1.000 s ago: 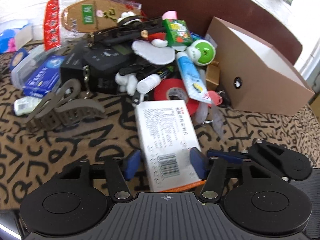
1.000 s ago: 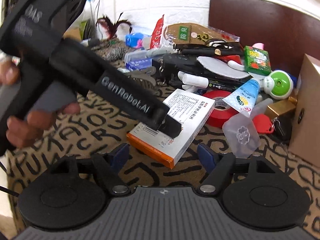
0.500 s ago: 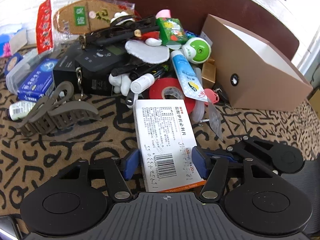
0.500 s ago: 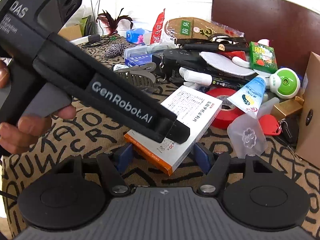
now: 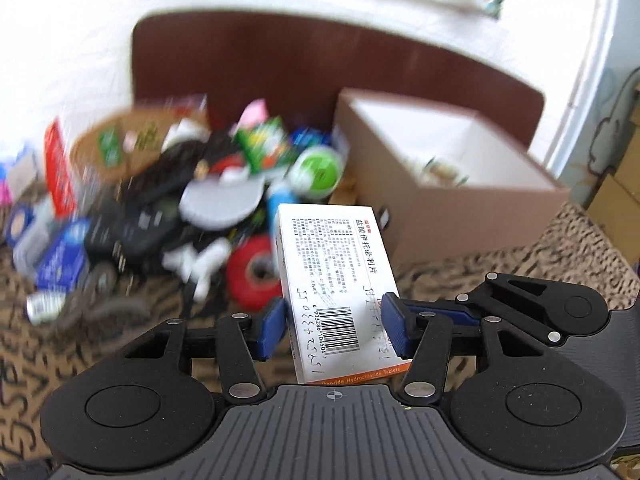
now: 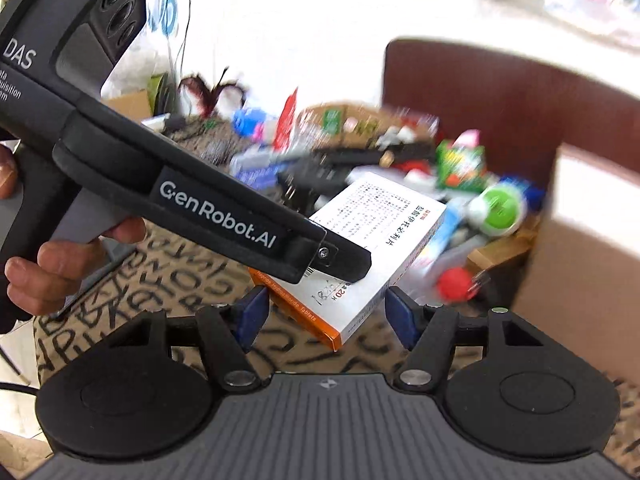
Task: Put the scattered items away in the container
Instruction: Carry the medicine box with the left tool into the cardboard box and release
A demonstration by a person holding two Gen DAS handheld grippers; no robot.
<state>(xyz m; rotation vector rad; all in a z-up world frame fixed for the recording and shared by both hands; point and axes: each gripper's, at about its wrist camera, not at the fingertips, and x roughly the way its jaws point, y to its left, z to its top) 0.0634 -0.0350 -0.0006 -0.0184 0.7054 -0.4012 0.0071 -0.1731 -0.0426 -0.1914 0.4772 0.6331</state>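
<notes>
A white medicine box [image 5: 336, 264] with an orange end and a barcode sits between the blue pads of my left gripper [image 5: 335, 328]. The jaws are closing and both pads press its long sides. The box is off the patterned cloth, its far end towards the open cardboard carton [image 5: 460, 216]. From the right wrist view, the left gripper [image 6: 340, 268] reaches in from the left holding the medicine box [image 6: 380, 240]. My right gripper [image 6: 326, 318] is open just below and in front of the box's orange corner, gripping nothing. One of its fingers [image 5: 440, 312] shows beside the box.
A blurred heap of small items lies left of the carton, among them a red tape roll [image 5: 256, 276] and a green-and-white round case [image 5: 318, 168]. A dark brown panel [image 5: 280, 60] stands behind. A few things lie inside the carton [image 6: 580, 260]. A person's hand [image 6: 52, 268] holds the left gripper.
The left gripper's pads closed onto the medicine box and lifted it off the cloth. Both grippers rose, and the carton's open top has come into view.
</notes>
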